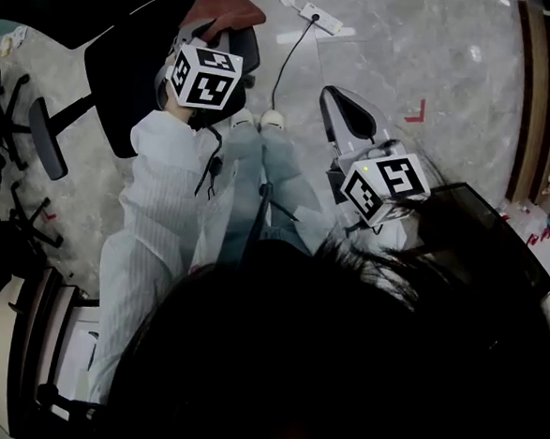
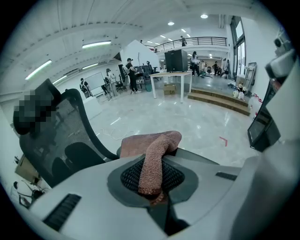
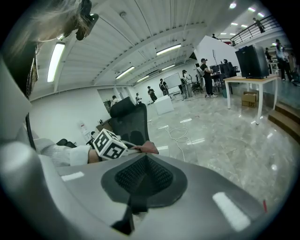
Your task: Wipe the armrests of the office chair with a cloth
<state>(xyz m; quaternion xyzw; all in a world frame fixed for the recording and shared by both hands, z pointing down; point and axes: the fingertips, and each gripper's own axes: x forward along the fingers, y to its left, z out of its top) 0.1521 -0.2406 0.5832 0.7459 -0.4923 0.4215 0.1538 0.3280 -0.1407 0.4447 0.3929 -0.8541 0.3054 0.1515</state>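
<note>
Grey, shiny stone floor [image 1: 473,78] spread out under everything in a big bright hall. No table was in sight, so my worktop was the black padded armrest [image 1: 248,45] of the black mesh office chair [image 2: 70,133], far out in front of me.

My left gripper [image 2: 158,164] was clenched on a reddish-brown, fuzzy cloth [image 2: 140,143]. One thin fold ran back between the jaws. The rest lay spread flat on the near end of the armrest. My right gripper [image 3: 143,159] hung off to the side, well apart from the chair, pinched shut on nothing.

I judged the wiping had only just got going, because the cloth sat at one end of the pad. To do it well, I thought I should press the flat part down, not the thin fold, and drag it slowly from the near edge to the far edge. The pinch should stay tight so the cloth cannot slip out.

The cloth looked soft and nubbly, like a towel. The armrest looked smooth and rounded at its corners. The chair back was see-through mesh.
</note>
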